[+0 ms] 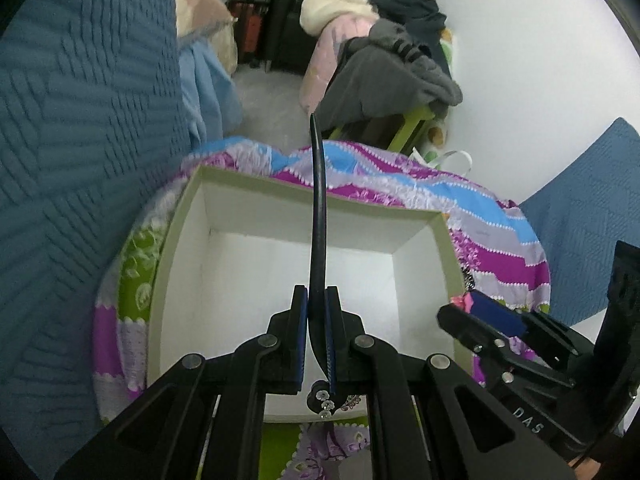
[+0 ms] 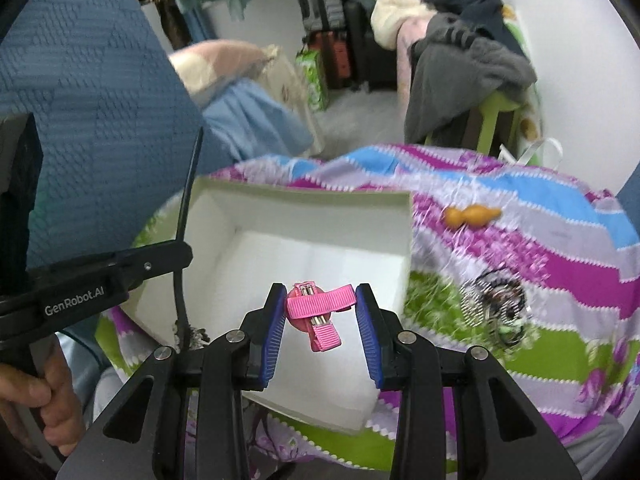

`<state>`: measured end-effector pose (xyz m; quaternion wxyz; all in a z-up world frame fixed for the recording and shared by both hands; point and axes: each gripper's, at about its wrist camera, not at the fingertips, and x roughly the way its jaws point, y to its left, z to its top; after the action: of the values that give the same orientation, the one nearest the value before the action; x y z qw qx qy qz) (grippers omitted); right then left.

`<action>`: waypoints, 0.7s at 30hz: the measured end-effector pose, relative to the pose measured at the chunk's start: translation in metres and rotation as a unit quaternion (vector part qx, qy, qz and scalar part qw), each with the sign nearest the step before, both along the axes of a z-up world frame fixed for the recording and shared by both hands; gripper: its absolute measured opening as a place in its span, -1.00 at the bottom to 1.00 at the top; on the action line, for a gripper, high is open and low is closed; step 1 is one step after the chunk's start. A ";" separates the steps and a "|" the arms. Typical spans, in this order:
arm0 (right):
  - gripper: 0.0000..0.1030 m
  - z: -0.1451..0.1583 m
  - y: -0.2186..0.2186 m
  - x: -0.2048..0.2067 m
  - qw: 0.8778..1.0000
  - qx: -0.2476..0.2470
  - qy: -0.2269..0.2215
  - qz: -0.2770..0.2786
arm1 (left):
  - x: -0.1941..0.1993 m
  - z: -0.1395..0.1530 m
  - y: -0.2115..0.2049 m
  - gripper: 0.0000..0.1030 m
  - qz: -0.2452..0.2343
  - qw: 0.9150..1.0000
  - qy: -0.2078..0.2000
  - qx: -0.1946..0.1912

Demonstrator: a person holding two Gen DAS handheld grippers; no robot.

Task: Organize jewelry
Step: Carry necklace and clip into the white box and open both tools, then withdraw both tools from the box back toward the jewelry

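Two grips hold: our left gripper [image 1: 316, 320] pinches the black headband [image 1: 319, 216], our right gripper [image 2: 321, 320] the pink hair clip [image 2: 320, 312]. We should lower both well inside the white box [image 2: 304, 200] before releasing.

The dark tangle of jewelry [image 2: 496, 300] on the patterned cloth [image 2: 560, 248] is blurred beyond telling. The black headband [image 1: 319, 216] hides its lower end behind the jaws, and its rhinestones [image 1: 325, 402] are partly covered.

A surface draped in a striped cloth [image 2: 520, 240] of purple, blue, grey and green carries everything. On it sits an open white box [image 1: 188, 216], with an orange gourd-shaped piece [image 2: 472, 215] and a tangled wire ornament [image 2: 496, 300] lying beside it.
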<state>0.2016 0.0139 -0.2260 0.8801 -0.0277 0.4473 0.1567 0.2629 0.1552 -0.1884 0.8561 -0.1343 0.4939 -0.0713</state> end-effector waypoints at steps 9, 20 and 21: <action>-0.18 -0.009 0.002 -0.003 1.000 0.000 0.015 0.011 | -0.009 0.001 -0.006 -0.83 -0.011 1.000 -0.006 0.004; 0.04 0.052 -0.006 -0.016 0.998 0.017 -0.042 0.034 | -0.024 0.064 -0.016 -0.68 0.006 0.998 -0.053 0.020; 0.04 0.060 -0.008 -0.018 0.998 0.019 -0.050 0.035 | -0.027 0.072 -0.018 -0.43 0.008 0.998 -0.061 0.022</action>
<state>0.1836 0.0055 -0.1661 0.8956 -0.0343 0.3986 0.1946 0.2364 0.1371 -0.1167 0.8877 -0.1149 0.4415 -0.0622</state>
